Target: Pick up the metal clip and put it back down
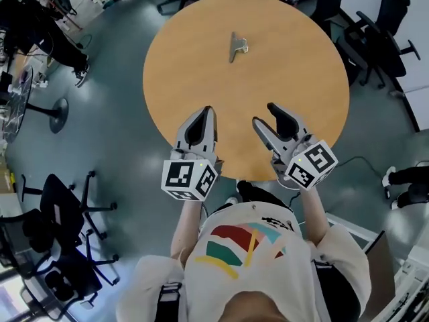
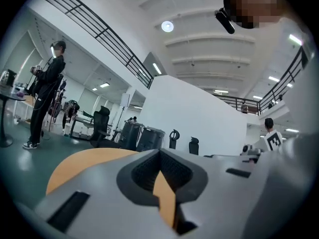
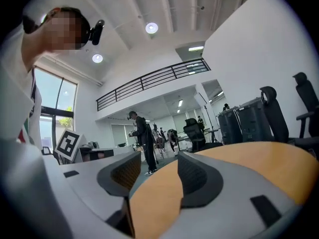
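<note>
The small grey metal clip [image 1: 237,47] lies well ahead of us on the round wooden bench [image 1: 181,79], long axis pointing away; our released, empty right tool [image 1: 265,114] and clenched, empty left tool [image 1: 208,111] sit about equally far from it.

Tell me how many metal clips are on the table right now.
1. The clip lies on the far half of the round table in the head view. Neither gripper view shows it. No spot on the tabletop looks able to hide another.

Left hand-held gripper [image 2: 159,154] closed above orange table [image 2: 82,164]
</note>
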A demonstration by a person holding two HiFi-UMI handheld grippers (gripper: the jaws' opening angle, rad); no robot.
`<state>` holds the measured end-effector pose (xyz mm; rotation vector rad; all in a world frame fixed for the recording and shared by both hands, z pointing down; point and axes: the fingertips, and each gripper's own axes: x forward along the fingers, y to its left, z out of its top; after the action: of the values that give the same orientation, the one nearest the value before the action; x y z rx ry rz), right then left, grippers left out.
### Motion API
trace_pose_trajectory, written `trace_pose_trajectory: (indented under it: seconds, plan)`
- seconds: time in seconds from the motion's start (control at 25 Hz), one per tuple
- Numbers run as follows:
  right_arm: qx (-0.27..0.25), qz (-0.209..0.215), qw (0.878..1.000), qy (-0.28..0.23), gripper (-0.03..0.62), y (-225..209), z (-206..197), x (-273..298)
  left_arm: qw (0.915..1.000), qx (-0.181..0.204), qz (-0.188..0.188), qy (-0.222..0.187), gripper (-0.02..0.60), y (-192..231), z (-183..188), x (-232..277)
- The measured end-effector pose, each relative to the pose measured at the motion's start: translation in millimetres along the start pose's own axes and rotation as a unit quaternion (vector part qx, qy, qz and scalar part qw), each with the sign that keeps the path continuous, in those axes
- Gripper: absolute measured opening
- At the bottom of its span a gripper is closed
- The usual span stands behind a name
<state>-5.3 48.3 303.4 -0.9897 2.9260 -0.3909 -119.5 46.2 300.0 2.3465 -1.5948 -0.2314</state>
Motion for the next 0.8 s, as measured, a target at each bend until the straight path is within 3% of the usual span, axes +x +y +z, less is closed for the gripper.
trace_pose_trajectory:
  seconds: [0.16, 0.36, 0.52, 0.68, 0.8]
  plan:
    - [-0.037, 0.012, 0.999, 0.011, 0.254, -66.5, 16.0, 37.2, 0.9999, 0.013, -0.003, 0.004, 0.043, 6.4, 3.0, 77.9]
    - [-0.084, 0.04, 0.993, 0.066, 0.253, -144.5, 12.0, 84.8, 0.9997, 0.02, 0.002, 0.013, 0.043, 28.9, 3.4, 153.4]
    - [-0.1, 0.029, 0.989, 0.107, 0.253, -213.3, -4.4, 128.0, 0.9993, 0.013, 0.008, 0.035, 0.043, 55.6, -14.0, 199.8]
    - [-0.15, 0.033, 0.974, 0.167, 0.253, -271.6, -37.4, 184.1, 0.9973, -0.002, -0.004, 0.074, 0.043, 86.8, -42.8, 241.0]
    - [-0.185, 0.06, 0.961, 0.198, 0.252, -299.9, -62.3, 223.3, 0.9936, -0.013, -0.018, 0.111, 0.043, 105.9, -70.3, 268.7]
